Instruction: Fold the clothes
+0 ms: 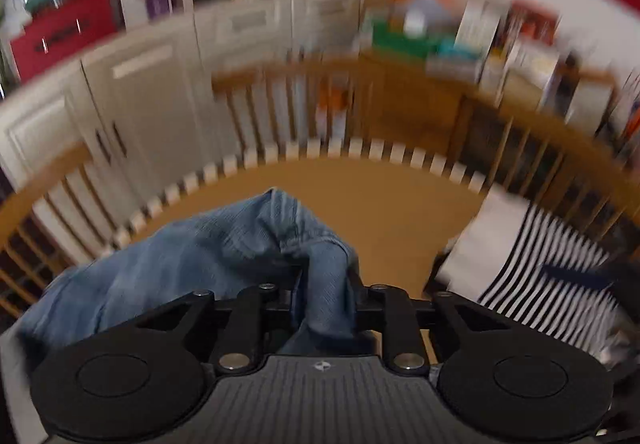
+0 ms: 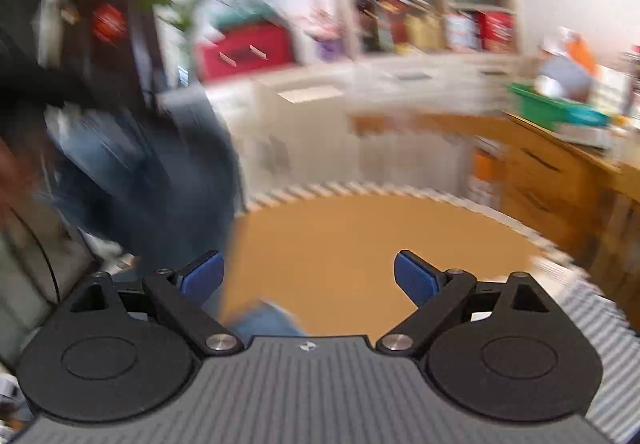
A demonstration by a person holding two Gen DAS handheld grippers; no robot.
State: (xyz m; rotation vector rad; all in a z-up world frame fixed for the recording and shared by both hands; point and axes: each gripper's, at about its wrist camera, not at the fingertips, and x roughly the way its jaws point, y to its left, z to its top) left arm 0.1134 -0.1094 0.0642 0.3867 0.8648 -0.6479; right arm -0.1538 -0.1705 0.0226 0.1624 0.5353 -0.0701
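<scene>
- Jeans [image 1: 224, 248] are pinched in the clenched left tongs [image 1: 324, 284], draping away to the left, lifted above the orange table [image 1: 384, 199].
- Right tongs [image 2: 308, 276] gape, holding nothing (blue pads bare); denim hangs to their left, nearer them than the striped garment [image 1: 544, 272].

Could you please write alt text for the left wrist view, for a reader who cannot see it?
The left gripper is shut on a pair of blue jeans, bunched and draped over its fingers above an orange-brown bed surface with a wooden slatted rail. A black-and-white striped garment lies at the right; the cabinets and shelves behind are motion-blurred.
</scene>
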